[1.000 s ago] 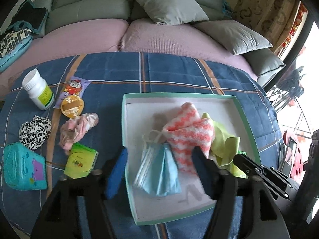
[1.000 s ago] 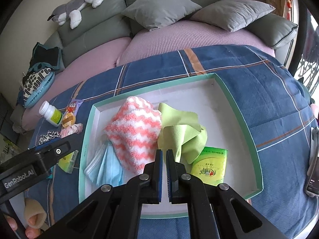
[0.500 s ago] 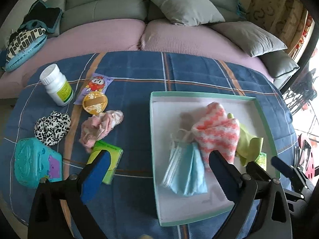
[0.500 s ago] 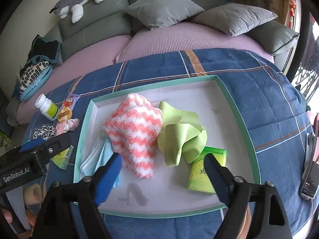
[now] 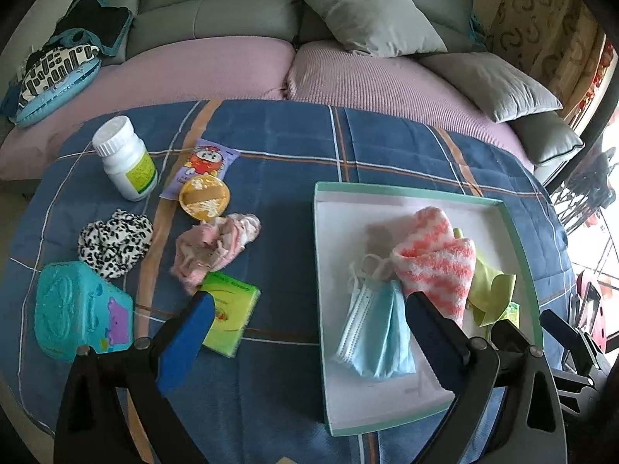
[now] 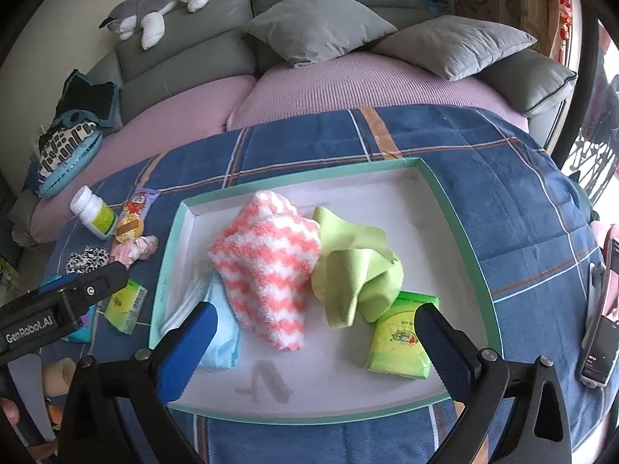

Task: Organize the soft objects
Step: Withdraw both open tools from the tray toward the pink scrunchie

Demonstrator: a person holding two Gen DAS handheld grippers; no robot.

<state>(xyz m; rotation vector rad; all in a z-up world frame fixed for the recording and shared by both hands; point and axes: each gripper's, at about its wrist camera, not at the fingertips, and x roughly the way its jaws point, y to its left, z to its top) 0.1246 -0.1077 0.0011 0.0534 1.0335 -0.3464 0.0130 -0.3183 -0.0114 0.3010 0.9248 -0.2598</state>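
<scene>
A white tray with a teal rim (image 5: 406, 191) lies on the blue plaid blanket. In it are blue face masks (image 5: 377, 332), a pink-and-white fluffy towel (image 6: 271, 266), a green cloth (image 6: 356, 270) and a green tissue pack (image 6: 400, 342). Left of the tray lie a crumpled pink cloth (image 5: 212, 247), a second green tissue pack (image 5: 232, 309) and a leopard-print scrunchie (image 5: 114, 241). My left gripper (image 5: 308, 301) is open above the tray's left rim and holds nothing. My right gripper (image 6: 316, 312) hovers over the tray's near half, jaws opening wide, gripping nothing.
A white pill bottle (image 5: 125, 156), a snack packet (image 5: 205, 164), a round orange pack (image 5: 204, 197) and a teal box (image 5: 81, 311) sit on the blanket's left side. A phone (image 6: 603, 332) lies at the right edge. A sofa with grey cushions (image 6: 317, 19) stands behind.
The right jaws went from shut to wide open. The left jaws spread wider, and the left gripper shifted left from over the masks to the tray's left rim.
</scene>
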